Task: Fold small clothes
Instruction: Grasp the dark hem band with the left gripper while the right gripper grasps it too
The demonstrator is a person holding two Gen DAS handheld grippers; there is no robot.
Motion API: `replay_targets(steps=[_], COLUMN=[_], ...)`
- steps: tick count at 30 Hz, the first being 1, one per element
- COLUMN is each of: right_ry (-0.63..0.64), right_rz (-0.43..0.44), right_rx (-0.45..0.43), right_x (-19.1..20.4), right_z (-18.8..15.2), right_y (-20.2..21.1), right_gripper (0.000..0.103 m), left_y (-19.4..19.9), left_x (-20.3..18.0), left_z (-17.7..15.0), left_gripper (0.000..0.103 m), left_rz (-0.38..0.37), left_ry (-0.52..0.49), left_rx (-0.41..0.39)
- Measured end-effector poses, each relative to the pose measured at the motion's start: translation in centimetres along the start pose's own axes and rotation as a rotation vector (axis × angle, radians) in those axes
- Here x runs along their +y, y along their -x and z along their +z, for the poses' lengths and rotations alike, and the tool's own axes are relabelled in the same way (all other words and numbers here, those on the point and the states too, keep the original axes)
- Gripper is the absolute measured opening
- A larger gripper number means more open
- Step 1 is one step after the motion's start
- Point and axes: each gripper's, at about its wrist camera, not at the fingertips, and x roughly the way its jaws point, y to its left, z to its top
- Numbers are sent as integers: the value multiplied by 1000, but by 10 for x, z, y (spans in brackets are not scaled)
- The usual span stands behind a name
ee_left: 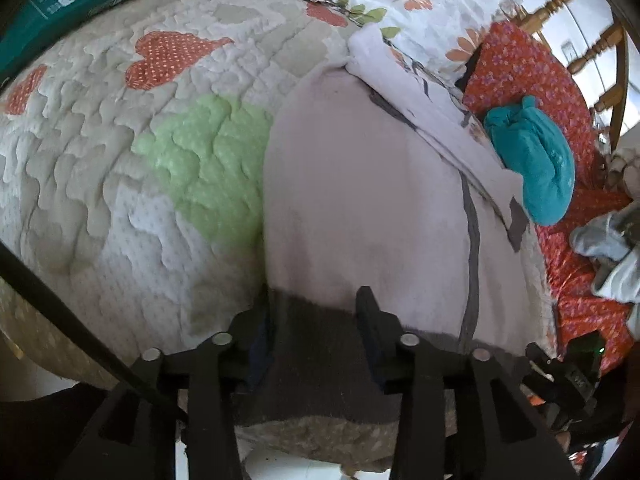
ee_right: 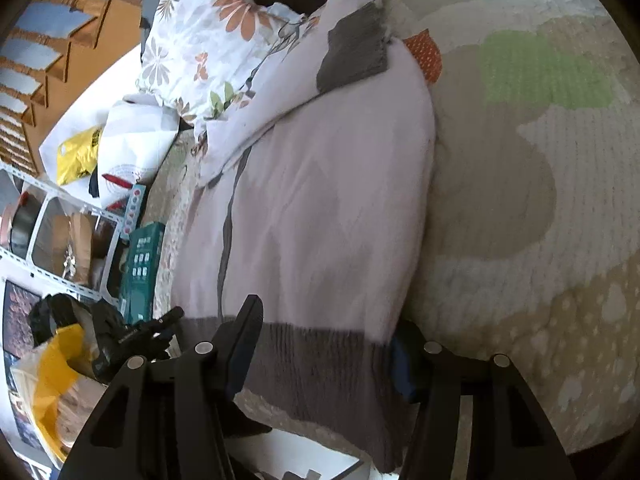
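Both grippers at the grey hem, set to lift for a fold.

The pale garment (ee_left: pixel 360 200) lies flat on the bed quilt (ee_left: pixel 120 160), stretching away ahead of both jaws. Left gripper (ee_left: pixel 316 312) and right gripper (ee_right: pixel 324 340) each have jaws spread open astride its grey hem band (ee_right: pixel 320 368), likely so both corners rise together.

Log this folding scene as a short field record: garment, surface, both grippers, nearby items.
garment: pale lilac knit top with grey ribbed hem, lying on the bed
surface: quilted bedspread with heart patches
left hand-held gripper: open, jaws either side of the grey hem
right hand-held gripper: open, straddling the hem
nearby: teal bundled cloth on red floral fabric; floral pillow
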Motion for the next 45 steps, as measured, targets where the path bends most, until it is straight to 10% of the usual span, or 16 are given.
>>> replay_targets(steps=[4,7,9,24,31,45], right_ry=[30,61,50,16,33,-97], right_rz=[-17,-81,-142,18,42,-101], right_rx=[18,8,3,25,-54,-98], right_x=[8,13,11,10,32,15], right_z=[-13,-18,-13,-39,32,253], right_y=[-5,-7,-9,52,59,-56], right_gripper=[57,46,10,5,5,5], left_y=[-4,-5,-1,69,61,-92], left_x=[-10,-10,-8,-19,-34,-90], left_z=[-11,-11,-7,-48,32,230], left_gripper=[39,10,9,8,8,9], left_rz=[42,62,40,-61,-51,14], left_ry=[-43,-38,-7,-17,-11,75], left_rx=[3,3,-2,-74,-160,-170])
